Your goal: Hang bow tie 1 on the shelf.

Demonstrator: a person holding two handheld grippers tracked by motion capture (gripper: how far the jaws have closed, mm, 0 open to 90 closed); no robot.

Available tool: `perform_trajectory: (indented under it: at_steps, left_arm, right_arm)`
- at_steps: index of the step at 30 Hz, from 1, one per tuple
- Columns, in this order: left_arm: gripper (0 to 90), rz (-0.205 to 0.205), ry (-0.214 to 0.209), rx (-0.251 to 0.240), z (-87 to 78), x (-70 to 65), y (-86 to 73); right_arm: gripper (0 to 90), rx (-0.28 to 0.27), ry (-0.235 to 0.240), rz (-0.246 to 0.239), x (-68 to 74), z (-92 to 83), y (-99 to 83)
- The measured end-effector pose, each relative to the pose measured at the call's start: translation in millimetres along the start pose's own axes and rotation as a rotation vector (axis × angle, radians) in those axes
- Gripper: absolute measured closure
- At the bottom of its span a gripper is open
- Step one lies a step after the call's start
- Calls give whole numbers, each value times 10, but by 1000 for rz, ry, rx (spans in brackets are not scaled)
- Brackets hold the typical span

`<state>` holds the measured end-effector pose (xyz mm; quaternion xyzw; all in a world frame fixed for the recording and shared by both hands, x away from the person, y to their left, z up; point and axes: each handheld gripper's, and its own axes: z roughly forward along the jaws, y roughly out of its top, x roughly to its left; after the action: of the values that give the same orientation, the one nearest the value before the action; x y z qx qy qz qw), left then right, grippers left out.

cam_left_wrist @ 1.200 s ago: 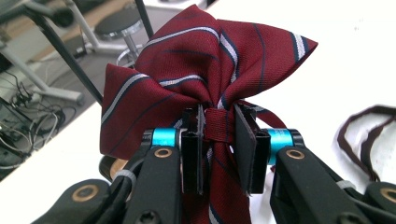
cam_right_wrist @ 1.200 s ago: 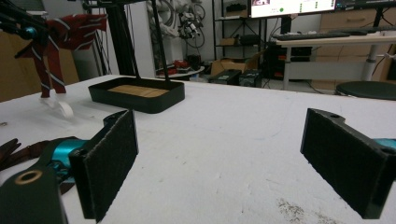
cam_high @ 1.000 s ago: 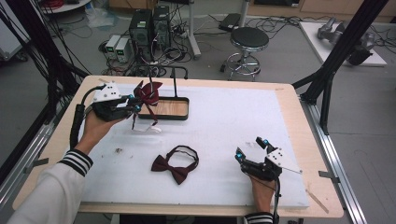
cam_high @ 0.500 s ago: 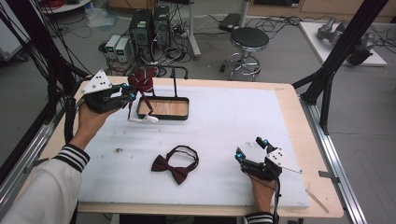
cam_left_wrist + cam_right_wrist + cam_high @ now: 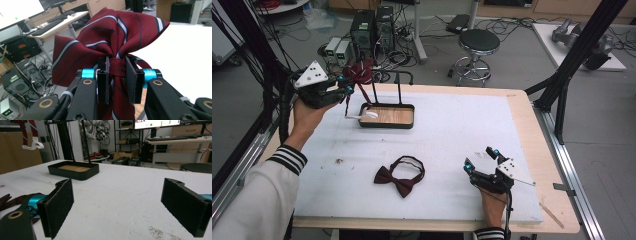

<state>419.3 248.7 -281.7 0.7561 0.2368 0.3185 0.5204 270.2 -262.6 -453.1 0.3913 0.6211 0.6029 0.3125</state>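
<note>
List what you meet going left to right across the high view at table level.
Left gripper holding the striped bow tie → wooden tray with its stand → plain bow tie lying on the mat → right gripper, jaws open.

A grey concrete floor spreads behind the light wooden table with a white foam mat on top. A round black stool on chrome legs stands beyond the far edge, near black computer towers amid tangled cables. Black metal frame struts slant at the right. A long desk carrying a black keyboard stands beside the table.
</note>
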Motion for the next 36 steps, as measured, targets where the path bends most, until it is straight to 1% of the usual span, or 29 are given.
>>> perform_trajectory:
  at_steps: [2, 4, 12, 14, 16, 18, 19, 21, 22, 23, 25, 29, 30, 35, 36]
  left_arm:
    - [738, -2, 4, 0, 10, 19, 10]
    - [739, 0, 16, 4, 28, 52, 28]
    - [739, -24, 49, 18, 110, 173, 67]
    - [739, -26, 60, 13, 124, 202, 69]
    - [738, -40, 69, 17, 145, 232, 69]
    - [738, -42, 82, 28, 160, 262, 75]
    - [738, -60, 96, 26, 173, 291, 80]
    - [738, -67, 100, 26, 178, 302, 80]
    - [738, -75, 104, 34, 187, 321, 80]
    - [738, -80, 120, 42, 201, 341, 80]
    - [739, -83, 124, 45, 204, 353, 78]
    - [738, -91, 147, 55, 219, 391, 57]
    - [738, -105, 154, 60, 224, 418, 34]
    - [738, -115, 164, 68, 234, 457, 2]
    - [738, -123, 167, 72, 244, 475, -14]
  right_arm:
    - [103, 0, 1, 0, -1, 0, 0]
    - [103, 1, 2, 2, -1, 0, 0]
    - [103, 1, 2, 8, -1, -1, 0]
    - [103, 0, 4, 7, -3, 0, 0]
    - [103, 1, 3, 5, -2, 0, 0]
    - [103, 1, 2, 3, -1, 0, 0]
    - [103, 1, 2, 3, -2, 0, 0]
    - [103, 1, 3, 9, -2, -1, 0]
    - [103, -1, 4, 6, -4, 1, 0]
    - [103, 0, 3, 6, -4, 0, 0]
    - [103, 0, 2, 2, -4, 1, 0]
    - [103, 0, 4, 4, -4, 0, -1]
    - [103, 0, 3, 6, -4, 0, 0]
    - [103, 0, 2, 2, -3, 1, 0]
    - [103, -1, 2, 1, -4, 2, 0]
